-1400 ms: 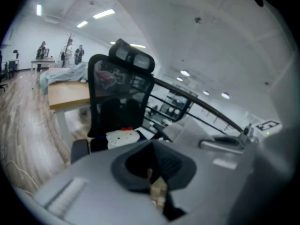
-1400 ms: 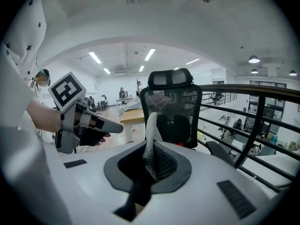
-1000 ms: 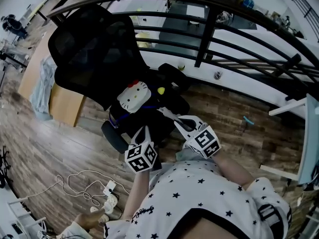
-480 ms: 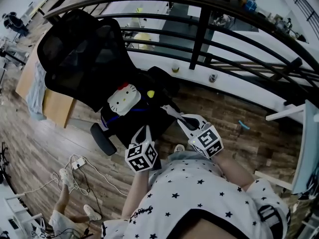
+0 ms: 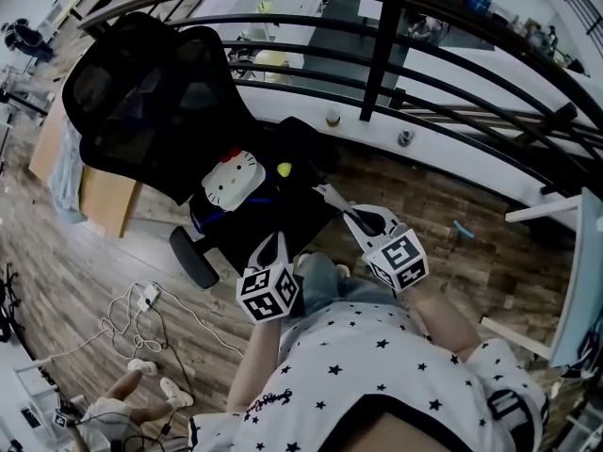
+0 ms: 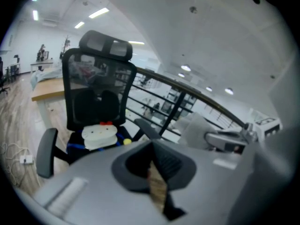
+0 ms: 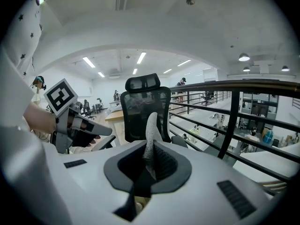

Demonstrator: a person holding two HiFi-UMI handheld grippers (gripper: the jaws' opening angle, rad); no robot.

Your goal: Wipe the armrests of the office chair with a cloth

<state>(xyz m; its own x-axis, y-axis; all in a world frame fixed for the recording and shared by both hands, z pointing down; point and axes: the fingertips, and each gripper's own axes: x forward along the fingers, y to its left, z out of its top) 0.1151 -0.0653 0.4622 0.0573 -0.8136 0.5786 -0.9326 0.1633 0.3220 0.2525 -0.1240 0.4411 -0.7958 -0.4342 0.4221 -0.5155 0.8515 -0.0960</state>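
The black mesh office chair [image 5: 141,102] stands ahead of me, with a white cat-face cushion [image 5: 229,179] and a small yellow ball [image 5: 283,169] on its seat. Its near armrest [image 5: 193,257] is at the left and the far armrest [image 5: 306,137] by the railing. My right gripper [image 5: 327,194] is held over the seat's right side, shut on a pale grey cloth [image 7: 151,132] that sticks up between its jaws. My left gripper [image 5: 273,245] hovers in front of the seat, jaws together and holding nothing. From the left gripper view the chair [image 6: 93,88] is seen upright, with the cloth [image 6: 194,128] at the right.
A black metal railing [image 5: 377,50] curves behind the chair. A wooden desk [image 5: 94,196] stands at the left. White cables and a power strip [image 5: 143,299] lie on the wood floor, with a person's feet [image 5: 141,375] beside them. A white table edge [image 5: 573,281] is at the right.
The chair now sits further left and up in the head view. My right gripper has lifted slightly toward the seat. The person's feet at lower left have shifted.
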